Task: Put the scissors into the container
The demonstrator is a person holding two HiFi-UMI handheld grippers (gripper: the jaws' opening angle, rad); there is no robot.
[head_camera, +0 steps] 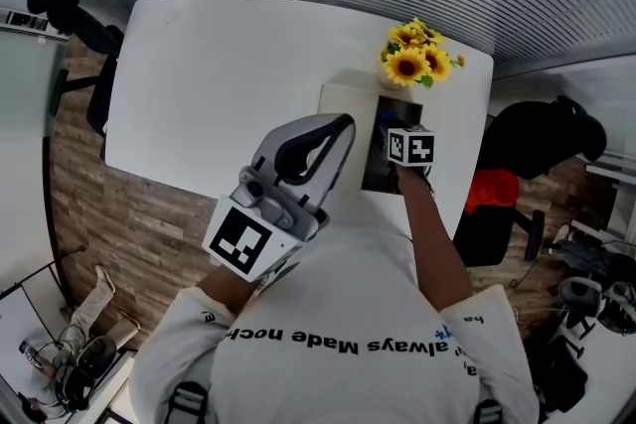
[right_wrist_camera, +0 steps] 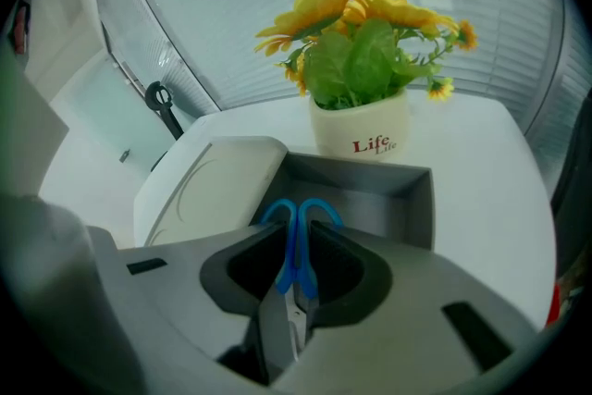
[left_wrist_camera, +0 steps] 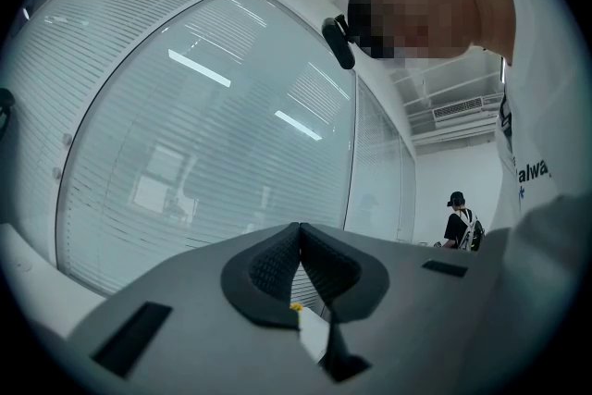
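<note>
My right gripper (right_wrist_camera: 296,247) is shut on the scissors (right_wrist_camera: 294,245), whose blue handles point forward and whose metal blades run back between the jaws. The handles hang over the dark grey open container (right_wrist_camera: 388,190). In the head view the right gripper (head_camera: 409,150) sits over the container (head_camera: 383,164) on the white table; the scissors are hidden there. My left gripper (head_camera: 298,164) is raised close to my chest, away from the table. In the left gripper view its jaws (left_wrist_camera: 298,268) are pressed together with nothing between them, aimed up at glass walls.
A white pot of yellow sunflowers (right_wrist_camera: 361,111) stands just behind the container, also seen in the head view (head_camera: 415,55). The container's pale lid (right_wrist_camera: 213,190) lies to its left. The white table (head_camera: 219,84) ends at wood flooring. Black chairs (head_camera: 542,144) stand at right and far left.
</note>
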